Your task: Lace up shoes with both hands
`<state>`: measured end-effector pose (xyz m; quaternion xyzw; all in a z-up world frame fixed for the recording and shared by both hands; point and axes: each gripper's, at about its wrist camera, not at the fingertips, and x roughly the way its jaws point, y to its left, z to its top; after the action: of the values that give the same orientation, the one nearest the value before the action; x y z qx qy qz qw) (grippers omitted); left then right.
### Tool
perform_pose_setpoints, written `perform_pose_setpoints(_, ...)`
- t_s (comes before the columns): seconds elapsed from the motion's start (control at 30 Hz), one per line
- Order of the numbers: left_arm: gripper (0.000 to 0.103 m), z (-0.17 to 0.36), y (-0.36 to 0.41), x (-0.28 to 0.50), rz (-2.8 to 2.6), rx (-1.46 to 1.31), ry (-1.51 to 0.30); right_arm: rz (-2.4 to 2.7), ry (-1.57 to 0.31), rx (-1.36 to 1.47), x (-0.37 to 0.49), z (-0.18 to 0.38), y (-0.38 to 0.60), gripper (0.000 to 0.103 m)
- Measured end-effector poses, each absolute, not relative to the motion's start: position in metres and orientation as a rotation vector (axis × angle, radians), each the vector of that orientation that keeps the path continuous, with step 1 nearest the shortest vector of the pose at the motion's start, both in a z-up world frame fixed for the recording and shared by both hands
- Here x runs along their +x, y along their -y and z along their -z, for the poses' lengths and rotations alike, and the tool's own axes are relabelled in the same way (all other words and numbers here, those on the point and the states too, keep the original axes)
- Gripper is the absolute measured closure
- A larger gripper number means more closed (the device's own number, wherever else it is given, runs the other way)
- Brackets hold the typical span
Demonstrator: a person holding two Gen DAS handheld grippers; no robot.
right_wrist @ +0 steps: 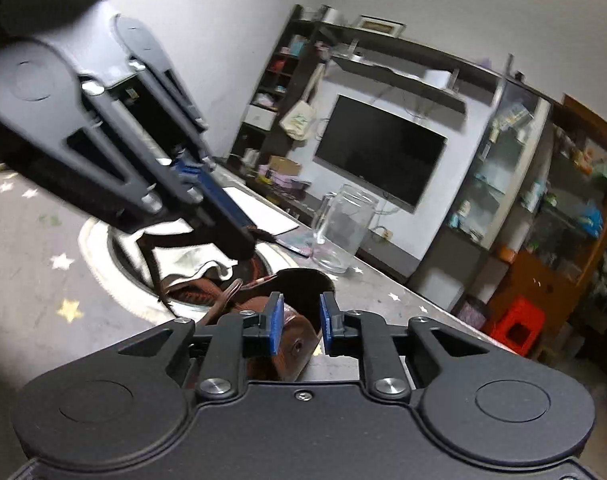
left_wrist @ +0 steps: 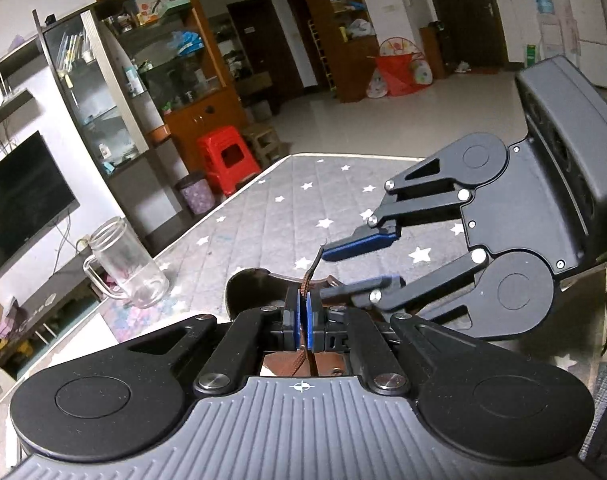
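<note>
Left wrist view: left gripper [left_wrist: 303, 314] pinches brown lace [left_wrist: 308, 276]; right gripper [left_wrist: 345, 266] parted, empty.

Brown shoe [right_wrist: 291, 340], brown lace [left_wrist: 308, 276], grey white-starred tablecloth [left_wrist: 271, 208].

Left gripper [left_wrist: 303, 312] clamped tight, right gripper [right_wrist: 301, 322] parted.

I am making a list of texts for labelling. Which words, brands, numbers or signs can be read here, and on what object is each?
No word or number can be read.
Left gripper: only a small white crosshair mark on its body, no letters.
Blue poster on the far wall: print too small.
Boxes on the shelf: blurred.
</note>
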<state>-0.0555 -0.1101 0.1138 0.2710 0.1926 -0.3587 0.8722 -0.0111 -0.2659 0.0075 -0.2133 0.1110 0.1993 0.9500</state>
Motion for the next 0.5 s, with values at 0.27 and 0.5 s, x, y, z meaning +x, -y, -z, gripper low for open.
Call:
perform_pose_setpoints(0.27,0.1,-0.103,0.118,-0.051,0.756,0.636,-0.408,-0.402,-0.288,-0.384,-0.017,-0.008,0.272,0.075)
perform_pose_setpoints(0.5,0.1,-0.09,0.136,-0.046,0.762,0.771,-0.39,-0.384,-0.305,-0.36,-0.024,-0.015,0.281,0.073)
